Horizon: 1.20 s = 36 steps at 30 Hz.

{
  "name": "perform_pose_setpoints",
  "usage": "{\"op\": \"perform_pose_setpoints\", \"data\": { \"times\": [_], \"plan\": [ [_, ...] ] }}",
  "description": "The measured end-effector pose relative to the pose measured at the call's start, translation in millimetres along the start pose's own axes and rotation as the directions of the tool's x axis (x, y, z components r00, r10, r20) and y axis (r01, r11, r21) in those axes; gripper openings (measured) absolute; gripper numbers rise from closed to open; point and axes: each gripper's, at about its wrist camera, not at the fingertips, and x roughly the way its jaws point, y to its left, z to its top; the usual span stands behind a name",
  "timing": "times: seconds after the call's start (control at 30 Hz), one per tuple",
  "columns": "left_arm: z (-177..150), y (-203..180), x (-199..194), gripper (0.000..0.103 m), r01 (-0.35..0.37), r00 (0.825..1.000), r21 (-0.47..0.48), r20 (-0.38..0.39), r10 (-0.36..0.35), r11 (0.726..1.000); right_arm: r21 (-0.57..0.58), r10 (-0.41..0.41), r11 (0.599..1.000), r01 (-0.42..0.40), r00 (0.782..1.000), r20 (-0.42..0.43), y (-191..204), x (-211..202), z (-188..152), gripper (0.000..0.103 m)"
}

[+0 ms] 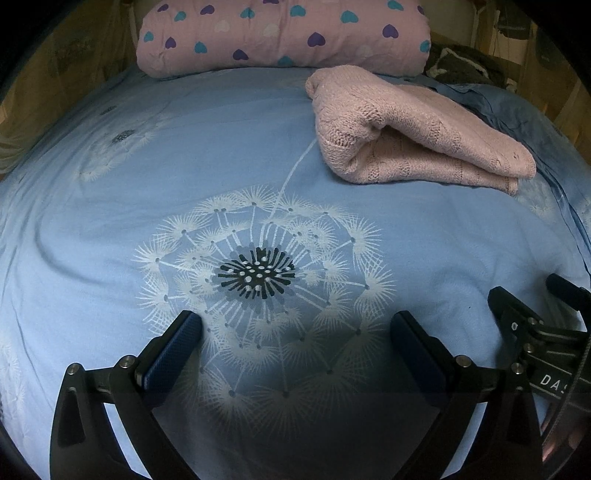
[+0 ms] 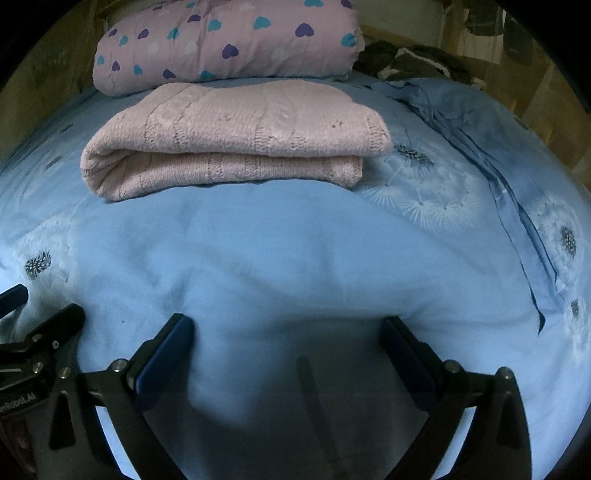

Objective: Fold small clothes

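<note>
A light blue bedcover (image 1: 110, 229) printed with white dandelion heads fills both views and bears everything else. Its cloth lies mostly smooth, with soft creases at the left in the left wrist view and a darker blue folded hem (image 2: 517, 206) running down the right side in the right wrist view. One large dandelion print (image 1: 258, 277) with a dark centre sits just beyond the left tongs.

At the far end of the bed lies a thick pink quilt (image 1: 284, 33) dotted with purple, teal and white hearts, rolled or folded into a long bolster. To its right, at the far right corner, is a dark grey heap of cloth (image 2: 413, 62), too dim to make out further.

The pink knitted sweater (image 2: 229, 136) lies folded into a neat oblong on the bedcover, just in front of the quilt and toward the right half of the bed. Its rounded fold faces left, its layered edges face right and near. It is well apart from both tongs.

The left gripper (image 1: 295, 325) hangs over the big dandelion print with its blue-padded fingers spread wide and nothing between them. The right gripper (image 2: 288, 332) sits beside it over plain blue cloth, its jaws likewise wide apart and empty. Each tool shows at the edge of the other's view, near one another
</note>
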Motion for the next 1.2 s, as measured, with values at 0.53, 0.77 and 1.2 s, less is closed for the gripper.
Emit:
{"op": "perform_pose_setpoints", "data": {
  "times": [0.53,0.77,1.2],
  "plan": [
    [-0.4,-1.8,0.3,0.088,-0.004,1.0,0.002,0.002,0.004,1.0,0.0,0.002,1.0,-0.002,1.0,0.005,-4.5,0.5,0.6,0.103],
    [-0.4,-1.6,0.0,0.089,-0.004,1.0,0.001,0.003,0.004,1.0,0.0,0.002,1.0,-0.002,1.0,0.005,-4.1,0.5,0.9,0.103],
    [-0.1,-1.0,0.2,0.088,-0.003,1.0,0.003,0.003,0.003,1.0,0.0,0.002,1.0,-0.002,1.0,0.006,-4.6,0.7,0.5,0.103]
  ]
}}
